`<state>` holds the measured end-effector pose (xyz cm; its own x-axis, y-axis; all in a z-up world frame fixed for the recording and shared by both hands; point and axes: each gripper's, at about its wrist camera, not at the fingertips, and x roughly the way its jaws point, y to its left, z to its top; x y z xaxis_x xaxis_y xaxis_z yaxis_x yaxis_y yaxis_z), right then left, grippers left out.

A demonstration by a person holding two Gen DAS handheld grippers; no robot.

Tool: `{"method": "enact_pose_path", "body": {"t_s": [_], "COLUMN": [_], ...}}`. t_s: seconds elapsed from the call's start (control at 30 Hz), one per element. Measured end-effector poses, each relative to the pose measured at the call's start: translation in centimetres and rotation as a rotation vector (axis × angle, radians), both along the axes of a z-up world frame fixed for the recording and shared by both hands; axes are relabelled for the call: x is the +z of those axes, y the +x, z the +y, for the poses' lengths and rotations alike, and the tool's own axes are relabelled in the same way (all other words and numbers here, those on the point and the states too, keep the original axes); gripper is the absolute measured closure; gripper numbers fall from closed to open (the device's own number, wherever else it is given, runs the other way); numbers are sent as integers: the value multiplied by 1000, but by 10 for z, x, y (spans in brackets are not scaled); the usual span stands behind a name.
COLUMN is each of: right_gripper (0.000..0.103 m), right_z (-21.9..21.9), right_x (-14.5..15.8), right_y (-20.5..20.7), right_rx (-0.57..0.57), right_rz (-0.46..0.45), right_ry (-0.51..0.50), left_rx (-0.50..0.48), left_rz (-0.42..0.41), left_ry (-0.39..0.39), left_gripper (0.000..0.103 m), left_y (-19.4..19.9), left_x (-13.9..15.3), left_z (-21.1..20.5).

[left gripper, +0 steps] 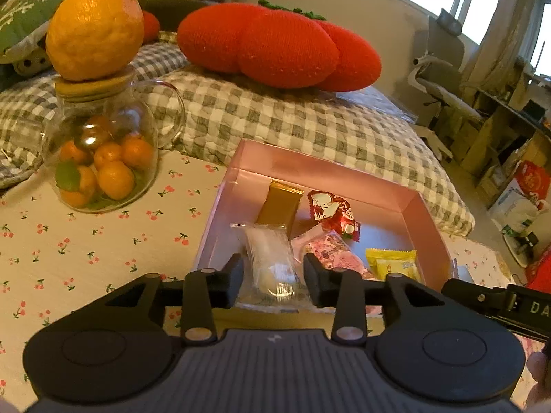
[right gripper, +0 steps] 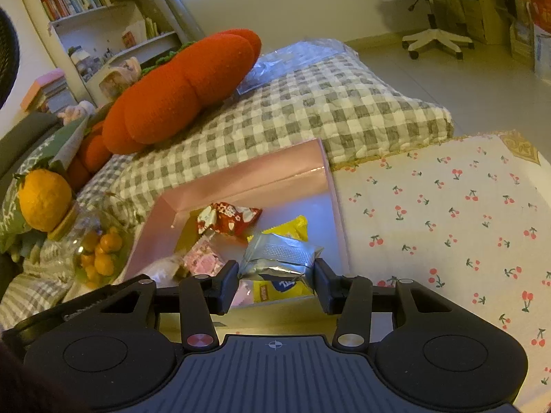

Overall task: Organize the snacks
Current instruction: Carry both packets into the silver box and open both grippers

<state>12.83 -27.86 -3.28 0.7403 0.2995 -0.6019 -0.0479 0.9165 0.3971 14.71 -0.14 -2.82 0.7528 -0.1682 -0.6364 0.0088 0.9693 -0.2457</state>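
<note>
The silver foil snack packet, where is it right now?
In the right wrist view the silver foil packet sits between the right gripper's fingers, above the pink box, just in front of the yellow packet.

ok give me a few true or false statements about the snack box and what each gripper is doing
1. The right gripper is shut on a silver foil packet. True.
2. The pink box is empty. False: several wrapped snacks lie in it, among them a gold bar and a yellow packet.
3. A clear wrapped snack lies between the left gripper's fingers, which are apart from it. True.
4. The glass jar stands inside the pink box. False: it stands beside the box on the cherry-print cloth.
5. A large orange fruit sits on the jar's lid. True.
</note>
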Motion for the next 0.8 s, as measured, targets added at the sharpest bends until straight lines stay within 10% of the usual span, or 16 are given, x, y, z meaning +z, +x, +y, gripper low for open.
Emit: {"method": "enact_pose_path", "body": {"t_s": [0.8], "right_gripper": [55], "right_z": [8], "right_x": [3], "right_y": [74], "right_rx": [-37], "right_rz": [52], "right_ry": [-2], "left_rx": [-27], "left_rz": [42], "left_ry": [-24], "left_gripper": [47], "left_y": [-7], "left_x": [4], "left_z": [7]}}
